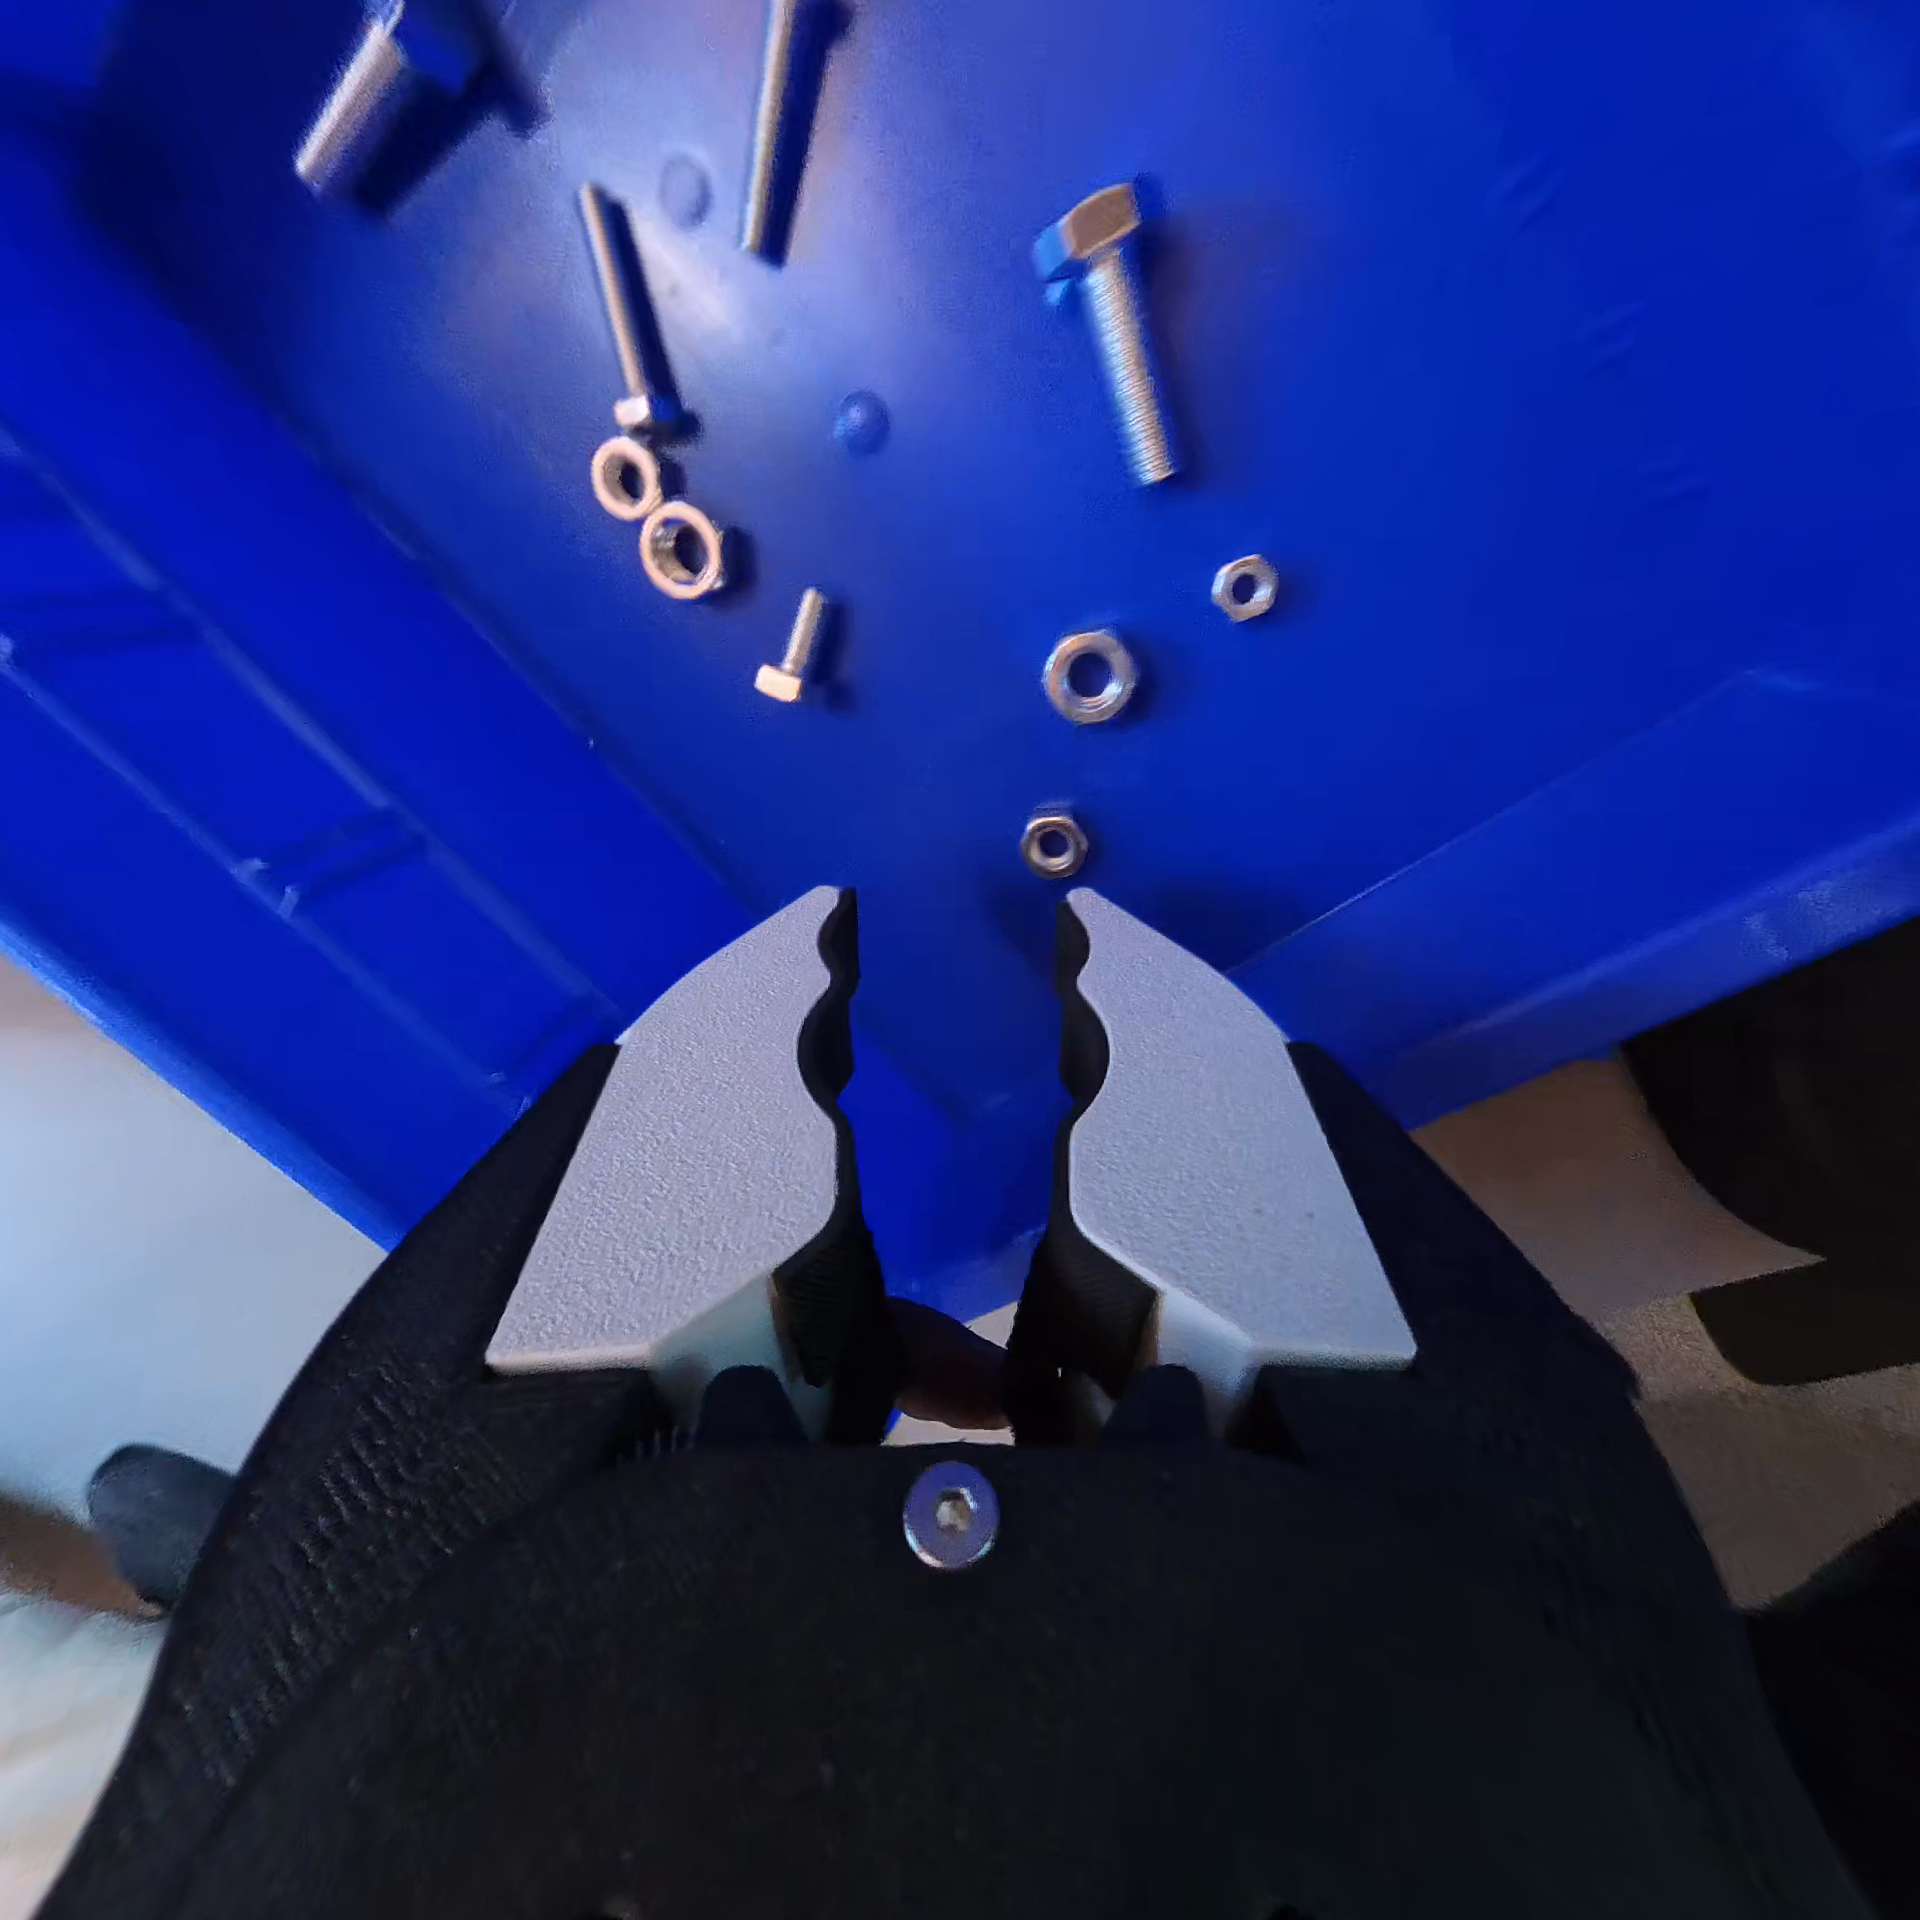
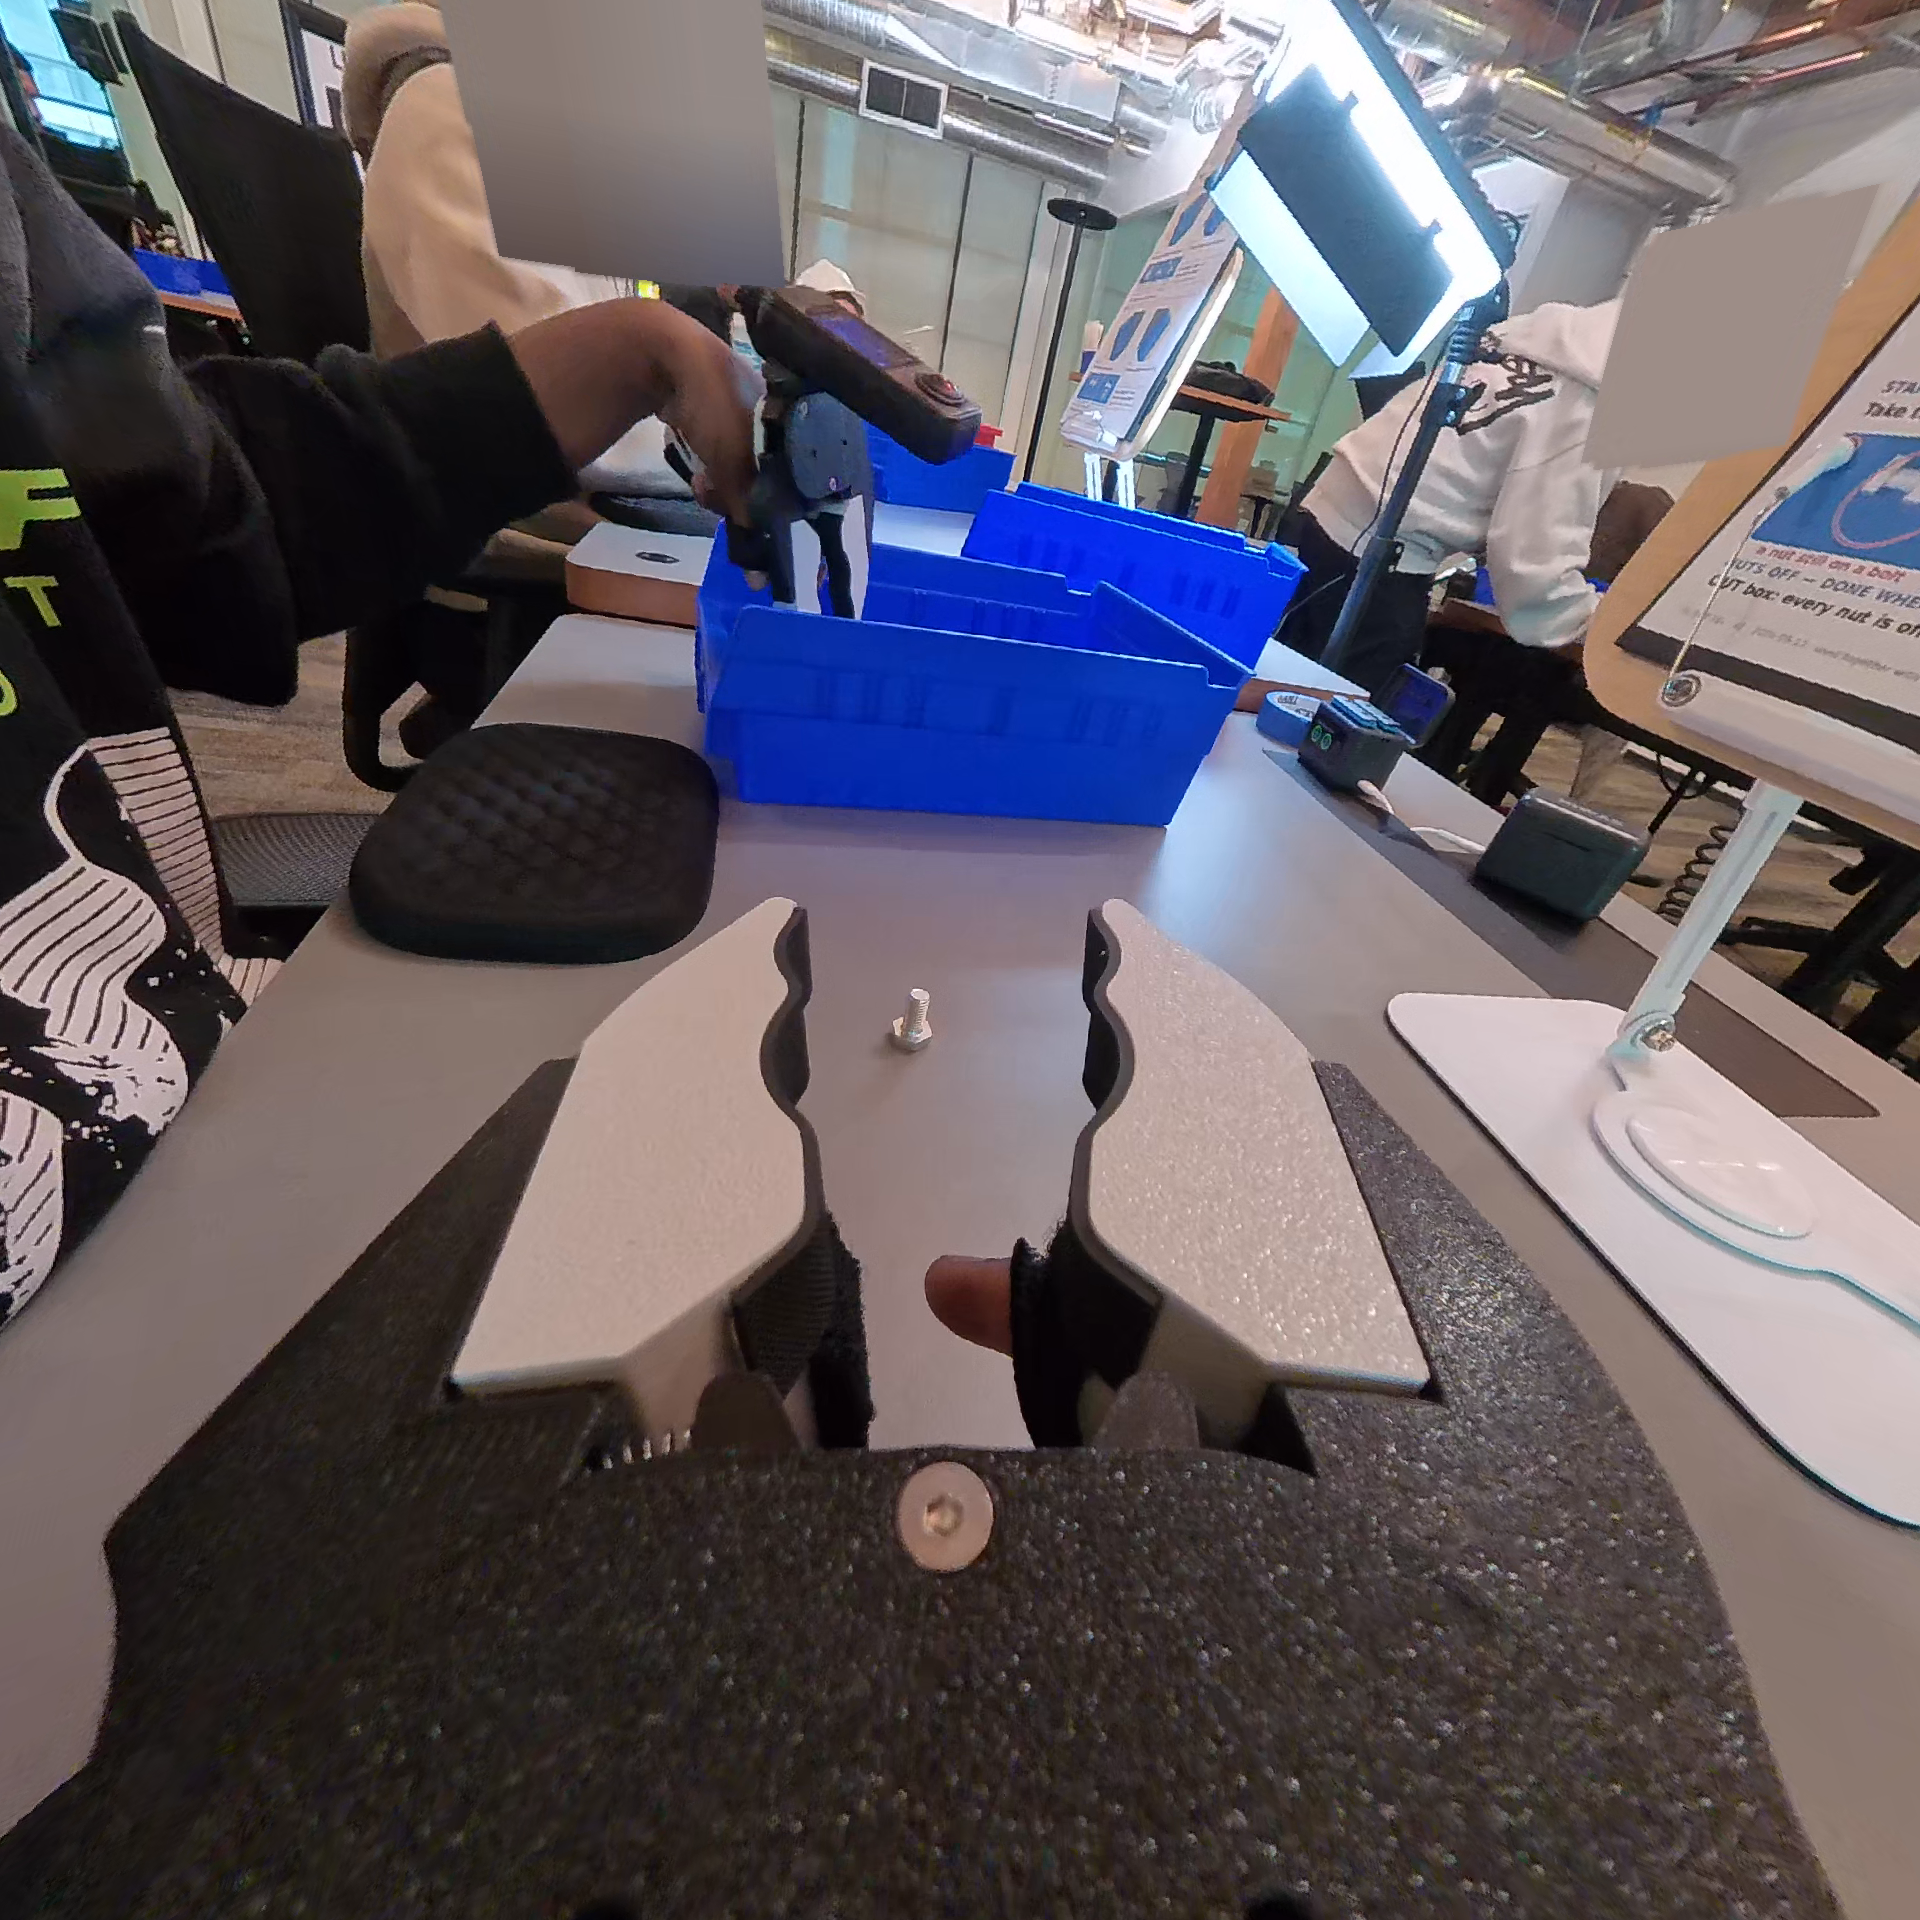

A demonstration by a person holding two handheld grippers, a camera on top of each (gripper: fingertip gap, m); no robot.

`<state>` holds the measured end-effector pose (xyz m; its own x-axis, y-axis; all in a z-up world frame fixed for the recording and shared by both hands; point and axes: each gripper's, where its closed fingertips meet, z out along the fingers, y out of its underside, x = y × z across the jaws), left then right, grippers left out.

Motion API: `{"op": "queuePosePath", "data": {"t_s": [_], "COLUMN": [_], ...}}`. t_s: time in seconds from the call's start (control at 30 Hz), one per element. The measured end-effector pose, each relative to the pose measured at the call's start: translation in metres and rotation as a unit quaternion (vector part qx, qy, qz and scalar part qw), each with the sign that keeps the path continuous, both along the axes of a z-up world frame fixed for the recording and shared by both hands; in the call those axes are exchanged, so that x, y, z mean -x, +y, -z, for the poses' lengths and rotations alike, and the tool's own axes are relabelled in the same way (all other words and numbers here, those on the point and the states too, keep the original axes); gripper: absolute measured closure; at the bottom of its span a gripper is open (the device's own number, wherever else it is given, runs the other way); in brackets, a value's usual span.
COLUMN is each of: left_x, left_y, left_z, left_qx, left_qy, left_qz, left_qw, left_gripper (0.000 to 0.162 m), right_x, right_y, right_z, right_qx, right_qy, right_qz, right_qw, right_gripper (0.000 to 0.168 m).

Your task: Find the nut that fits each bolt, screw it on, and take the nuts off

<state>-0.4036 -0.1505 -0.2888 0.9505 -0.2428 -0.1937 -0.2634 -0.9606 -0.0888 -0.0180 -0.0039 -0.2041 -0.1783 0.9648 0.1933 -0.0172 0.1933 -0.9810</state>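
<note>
In the left wrist view my left gripper (image 1: 956,904) is open and empty, hanging over a blue bin (image 1: 1455,416). On the bin floor lie several bolts, among them a thick one (image 1: 1117,332) and a short one (image 1: 795,649), and several loose nuts; the nearest small nut (image 1: 1052,840) lies just ahead of the right fingertip. In the right wrist view my right gripper (image 2: 945,920) is open and empty, low over the grey table (image 2: 1247,914). A short bolt (image 2: 911,1021) stands on its head between its fingertips. The left gripper (image 2: 816,566) shows farther off, reaching into the blue bin (image 2: 966,727).
A black padded cushion (image 2: 540,831) lies at the table's left edge. A white stand (image 2: 1662,1174) with an instruction board is on the right. More blue bins (image 2: 1132,551), small dark boxes (image 2: 1558,847), a light panel and people are behind.
</note>
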Motion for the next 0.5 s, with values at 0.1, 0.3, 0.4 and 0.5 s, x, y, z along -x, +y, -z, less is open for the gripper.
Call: {"op": "queuePosePath", "data": {"t_s": [0.1, 0.3, 0.4, 0.5], "left_x": [0.003, -0.005, -0.005, -0.009], "left_y": [-0.002, -0.002, -0.004, -0.004], "left_z": [0.007, 0.023, 0.029, 0.033], "left_qx": [0.008, 0.033, 0.045, 0.045], "left_qy": [-0.026, -0.043, -0.038, -0.057], "left_qz": [-0.005, 0.021, 0.020, 0.019], "left_qw": [1.000, 0.998, 0.998, 0.997], "left_gripper": [0.126, 0.130, 0.133, 0.135], "right_x": [0.000, 0.000, 0.000, 0.001], "right_y": [0.000, 0.001, 0.001, 0.002], "right_z": [0.000, 0.000, 0.001, 0.002], "right_qx": [-0.001, -0.001, 0.000, -0.004], "right_qy": [0.000, 0.001, 0.000, -0.005], "right_qz": [0.000, 0.001, 0.002, 0.005], "right_qw": [1.000, 1.000, 1.000, 1.000], "right_gripper": [0.117, 0.118, 0.118, 0.118]}}
